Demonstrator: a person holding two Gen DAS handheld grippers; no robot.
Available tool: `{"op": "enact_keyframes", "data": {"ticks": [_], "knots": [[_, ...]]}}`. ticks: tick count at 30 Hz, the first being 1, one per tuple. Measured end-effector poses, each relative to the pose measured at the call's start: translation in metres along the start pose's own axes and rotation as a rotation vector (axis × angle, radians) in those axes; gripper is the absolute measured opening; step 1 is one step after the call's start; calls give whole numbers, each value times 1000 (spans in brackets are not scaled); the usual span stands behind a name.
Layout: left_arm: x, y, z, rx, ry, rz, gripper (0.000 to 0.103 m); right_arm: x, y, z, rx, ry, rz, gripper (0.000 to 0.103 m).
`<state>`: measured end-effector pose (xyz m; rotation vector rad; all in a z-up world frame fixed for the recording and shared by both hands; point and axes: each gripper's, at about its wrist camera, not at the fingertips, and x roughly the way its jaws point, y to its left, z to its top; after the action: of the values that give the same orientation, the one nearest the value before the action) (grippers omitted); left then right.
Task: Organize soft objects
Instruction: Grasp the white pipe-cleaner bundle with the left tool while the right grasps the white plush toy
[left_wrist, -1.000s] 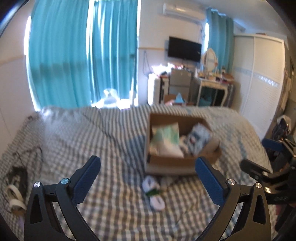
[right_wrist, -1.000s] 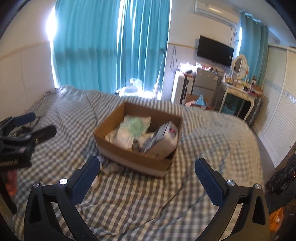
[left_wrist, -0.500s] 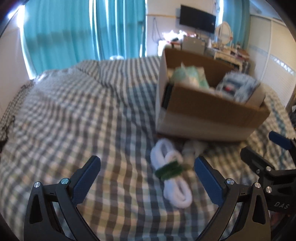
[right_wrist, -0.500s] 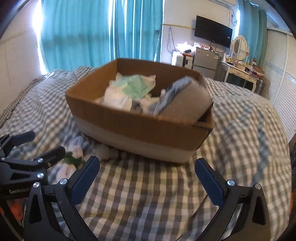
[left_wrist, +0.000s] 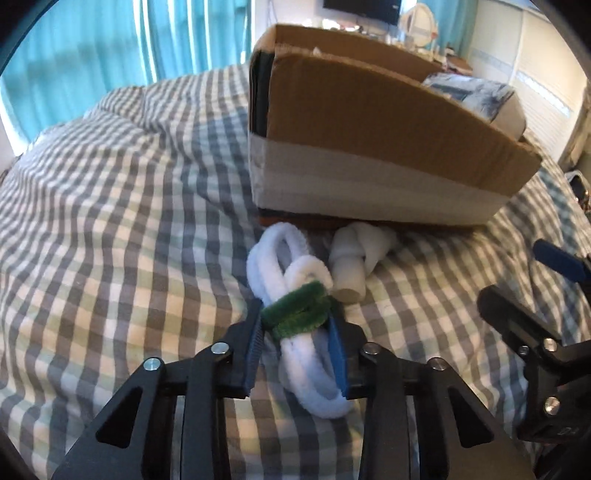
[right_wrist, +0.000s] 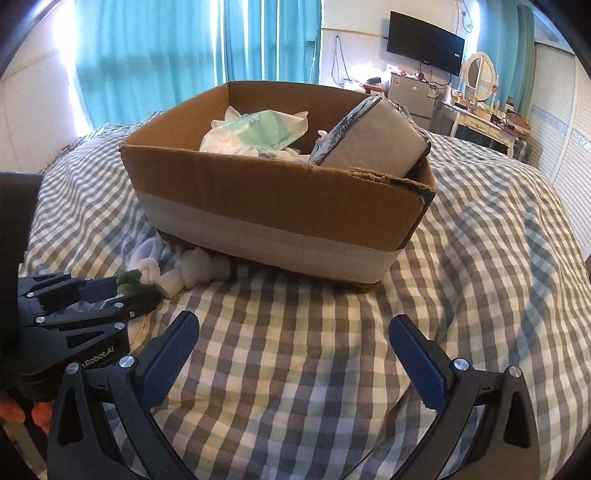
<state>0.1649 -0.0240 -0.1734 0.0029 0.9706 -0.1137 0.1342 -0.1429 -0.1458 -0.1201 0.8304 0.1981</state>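
White fuzzy cord bundle (left_wrist: 295, 291), looped and bound by a green fuzzy band (left_wrist: 297, 308), lies on the checked bedspread (left_wrist: 110, 221) just in front of the cardboard box (left_wrist: 369, 122). The left gripper (left_wrist: 295, 325) is closing, its blue pads flanking the banded middle. Judged best practice: pinch at the band so the loops stay together. A knotted white foam tube (left_wrist: 354, 258) lies just right. The right gripper (right_wrist: 291, 350) hovers spread wide and empty, nearer than the box.
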Motion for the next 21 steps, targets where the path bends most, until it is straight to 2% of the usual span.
{"op": "enact_keyframes", "data": {"ticks": [7, 10, 13, 16, 19, 21], "knots": [[-43, 11, 0, -43, -87, -57, 30, -4, 5, 3, -5, 18, 7, 103], [-54, 14, 9, -8, -97, -4, 30, 1, 14, 9, -18, 36, 3, 103], [-54, 20, 19, 34, -89, -4, 30, 8, 23, 15, -10, 50, 23, 103], [-45, 32, 33, 63, -85, 37, 30, 19, 38, 23, -9, 57, 39, 103], [-43, 44, 39, 62, -88, 56, 30, 32, 54, 31, -4, 74, 71, 102], [-42, 54, 41, 47, -89, 64, 30, 43, 66, 35, -15, 85, 68, 98]]}}
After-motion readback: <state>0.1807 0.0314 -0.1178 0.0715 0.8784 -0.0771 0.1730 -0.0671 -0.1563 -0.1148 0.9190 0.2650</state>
